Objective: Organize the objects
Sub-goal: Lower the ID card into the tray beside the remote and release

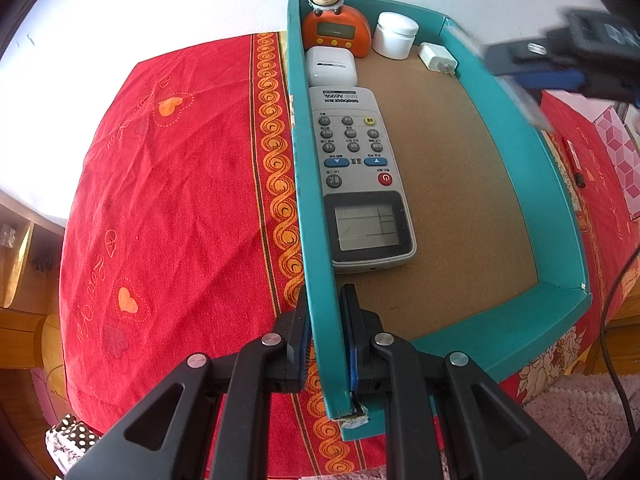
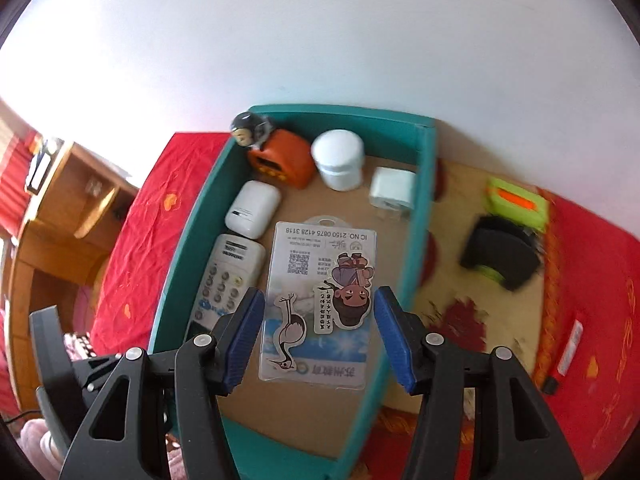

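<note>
Could lose the card holder (image 2: 312, 248) early: grips it only by its two thin long edges between the blue pads of the right claw (image 2: 320, 312), risking a bow in the slick plastic or a slip with any sideways swing. Could also catch the right wall of the teal box (image 1: 500, 332) on the way down, tipping the card on edge instead of flat. Might land it across the remote (image 1: 360, 176) lying along the left wall. Might also nudge the earbud case (image 1: 330, 66), the white jar (image 1: 394, 34) or the charger plug (image 1: 436, 58), lined up at the far end beside the orange timer (image 1: 334, 32). Less worry about the box sliding on the red cloth (image 1: 172, 200) over the desk: pins its left wall near the close corner with the left claw (image 1: 325, 304), pads clamped on the cardboard from both sides.

Carries the card holder in the air, squarely between the right claw's fingers, printed face toward the camera, hanging hole pointing away. Hangs over the bare brown floor of the box, right of the remote and short of the far row, apparently touching nothing below. Looks ready for lowering flat into that free patch.
</note>
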The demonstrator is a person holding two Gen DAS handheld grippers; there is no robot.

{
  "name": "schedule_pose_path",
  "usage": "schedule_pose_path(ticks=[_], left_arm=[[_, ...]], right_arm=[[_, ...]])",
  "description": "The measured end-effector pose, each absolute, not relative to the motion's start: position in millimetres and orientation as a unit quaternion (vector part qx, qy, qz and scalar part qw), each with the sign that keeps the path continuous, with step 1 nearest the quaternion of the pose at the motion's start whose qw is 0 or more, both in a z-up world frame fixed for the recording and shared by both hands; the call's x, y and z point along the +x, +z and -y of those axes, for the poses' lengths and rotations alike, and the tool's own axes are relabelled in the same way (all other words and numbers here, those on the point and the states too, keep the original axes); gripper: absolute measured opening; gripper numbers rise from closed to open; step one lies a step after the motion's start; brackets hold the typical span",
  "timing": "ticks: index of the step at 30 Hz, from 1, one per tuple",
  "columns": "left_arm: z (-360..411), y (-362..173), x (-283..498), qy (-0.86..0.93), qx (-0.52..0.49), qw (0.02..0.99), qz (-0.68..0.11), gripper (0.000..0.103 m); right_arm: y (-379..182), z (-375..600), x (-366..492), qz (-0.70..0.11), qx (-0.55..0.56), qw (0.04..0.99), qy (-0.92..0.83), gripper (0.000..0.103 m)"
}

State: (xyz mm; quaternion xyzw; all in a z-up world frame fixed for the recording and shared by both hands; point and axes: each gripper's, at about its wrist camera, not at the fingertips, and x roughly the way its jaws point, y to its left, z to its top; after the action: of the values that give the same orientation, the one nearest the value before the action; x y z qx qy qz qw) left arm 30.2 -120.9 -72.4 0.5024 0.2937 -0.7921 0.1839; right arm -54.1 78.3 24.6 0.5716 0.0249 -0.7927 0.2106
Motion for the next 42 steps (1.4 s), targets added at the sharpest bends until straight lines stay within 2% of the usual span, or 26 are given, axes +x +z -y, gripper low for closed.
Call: schedule_pose_path(ticks=[11,22,28,31,38,42], left_arm=[[121.3,-73.4,29.9,-0.794,0.496,0.187,-0.298,0.013],[123.1,-73.4,26.2,-0.795,0.493,0.188,-0.3,0.013],[122.6,-73.4,27.9,-0.794,0.49,0.192,-0.304,0.013],[123.0,-73.2,28.4,-0.795,0.489,0.192,-0.305,0.013],[123.3,-71.4,31.9,-0.793,0.49,0.193,-0.306,0.013],[124.7,-70.3,31.3,-0.793,0.489,0.194,-0.307,0.013]], right_arm=[[-30.2,-35.3,-98.9,-0.014,0.629,0.176,-0.757,0.058],[-47.1,-14.2,-110.4,-0.045,0.632,0.144,-0.76,0.058],[-47.9,-4.3,-110.8,-0.055,0.625,0.131,-0.768,0.059],[-48.3,-3.4,-111.0,-0.047,0.622,0.135,-0.77,0.062],[-43.0,-8.8,-109.5,-0.013,0.622,0.169,-0.765,0.064],[-27.1,-11.0,-99.5,-0.023,0.603,0.193,-0.774,0.064]])
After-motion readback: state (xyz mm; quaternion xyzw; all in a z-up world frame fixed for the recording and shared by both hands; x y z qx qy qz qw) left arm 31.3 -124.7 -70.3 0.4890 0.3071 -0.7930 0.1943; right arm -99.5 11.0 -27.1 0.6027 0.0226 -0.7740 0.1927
